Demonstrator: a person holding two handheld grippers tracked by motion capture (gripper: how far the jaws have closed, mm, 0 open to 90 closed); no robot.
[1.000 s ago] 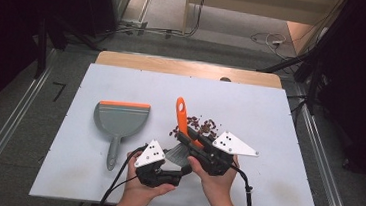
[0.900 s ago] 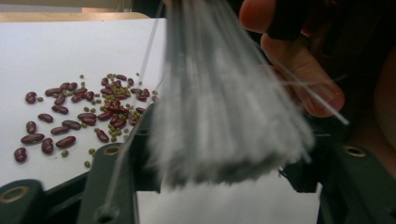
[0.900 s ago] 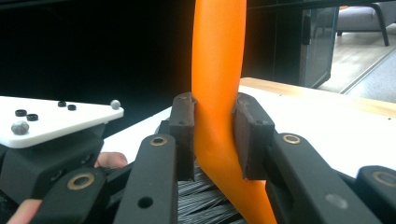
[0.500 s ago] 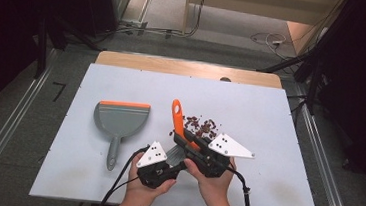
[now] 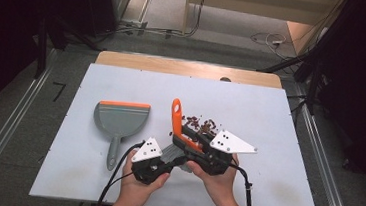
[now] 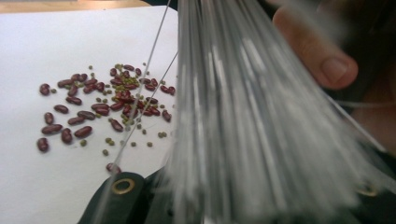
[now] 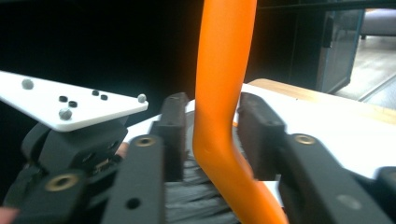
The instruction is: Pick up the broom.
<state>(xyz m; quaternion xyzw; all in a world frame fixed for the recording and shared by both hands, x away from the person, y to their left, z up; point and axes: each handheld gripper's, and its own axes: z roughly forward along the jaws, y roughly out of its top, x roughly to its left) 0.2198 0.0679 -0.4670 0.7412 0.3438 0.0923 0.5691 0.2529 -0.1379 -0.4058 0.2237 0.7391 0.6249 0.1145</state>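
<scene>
A brush with an orange handle (image 5: 175, 113) and grey bristles (image 5: 172, 153) is held up over the white table (image 5: 280, 116), near its front. My left gripper (image 5: 166, 161) is shut on the bristle end; the bristles (image 6: 261, 116) stream past in the left gripper view. My right gripper (image 5: 186, 136) has just been opening; its pads (image 7: 173, 135) stand slightly apart from the handle (image 7: 222, 70) between them. A scatter of red beans and small green ones (image 5: 200, 123) (image 6: 102, 107) lies on the table just behind the brush.
A grey dustpan with an orange lip (image 5: 119, 120) lies flat at the left of the table, handle toward the front edge. A wooden strip (image 5: 184, 67) runs along the table's far edge. Dark floor and metal rails surround the table.
My left gripper has closed on the brush's bristle end. The right gripper's jaws have come off the orange handle, whose tip has leaned slightly to the left.
</scene>
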